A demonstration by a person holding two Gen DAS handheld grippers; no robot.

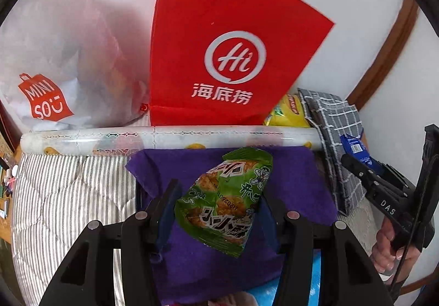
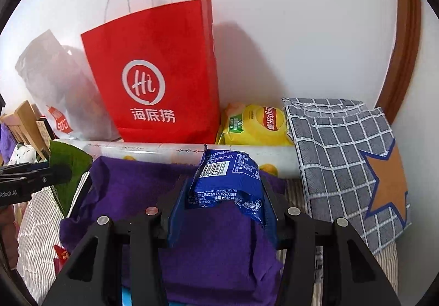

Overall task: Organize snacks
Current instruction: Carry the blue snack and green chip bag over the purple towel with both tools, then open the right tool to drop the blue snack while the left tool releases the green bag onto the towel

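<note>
A green snack packet (image 1: 225, 196) is pinched between the fingers of my left gripper (image 1: 216, 212), which is shut on it above a purple cloth (image 1: 219, 264). My right gripper (image 2: 222, 209) is shut on a blue snack packet (image 2: 227, 185), barcode side up, over the same purple cloth (image 2: 137, 190). In the right wrist view the left gripper (image 2: 63, 171) comes in from the left edge with the green packet (image 2: 68, 163). The left wrist view shows the right gripper (image 1: 348, 160) at the right with the blue packet (image 1: 354, 146). A red paper bag (image 1: 219, 45) (image 2: 153, 72) stands upright behind both.
A patterned roll (image 1: 164, 138) (image 2: 153, 152) lies across in front of the red bag. A white Miniso bag (image 1: 55, 58) stands left of it. A yellow chips bag (image 2: 258, 124) and a grey checked bag (image 2: 343, 155) sit right. Striped bedding (image 1: 68, 196) lies underneath; a wall is behind.
</note>
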